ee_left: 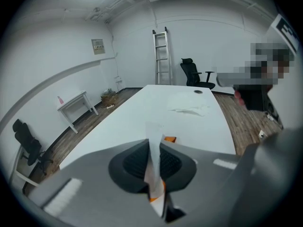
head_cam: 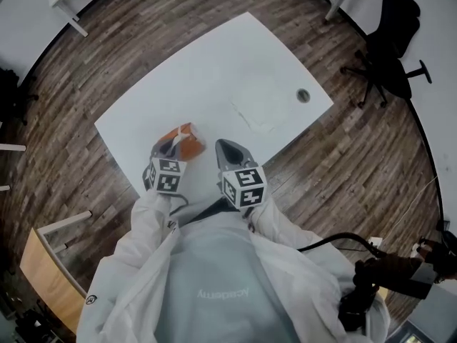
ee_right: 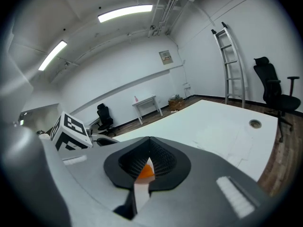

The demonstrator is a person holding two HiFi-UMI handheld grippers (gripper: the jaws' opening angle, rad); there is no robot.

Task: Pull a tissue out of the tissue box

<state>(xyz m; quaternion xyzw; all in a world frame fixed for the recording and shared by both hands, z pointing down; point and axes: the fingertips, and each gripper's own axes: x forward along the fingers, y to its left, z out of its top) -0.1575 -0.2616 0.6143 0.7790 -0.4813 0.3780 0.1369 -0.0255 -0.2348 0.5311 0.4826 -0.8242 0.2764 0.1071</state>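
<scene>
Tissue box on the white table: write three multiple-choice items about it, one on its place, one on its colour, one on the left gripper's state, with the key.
1. Where on the table is the tissue box?
A. by the round cable hole
B. near the edge closest to the person
C. at the far corner

2. What colour is the tissue box?
A. blue
B. green
C. orange

3. How is the left gripper?
A. shut on a tissue
B. wide open and empty
C. shut on a pen

Key: 1 B, the head view shows it by the near edge, under the left gripper; 2 C, its sides show orange; 3 A, the left gripper view shows the white sheet pinched between its jaws.
</scene>
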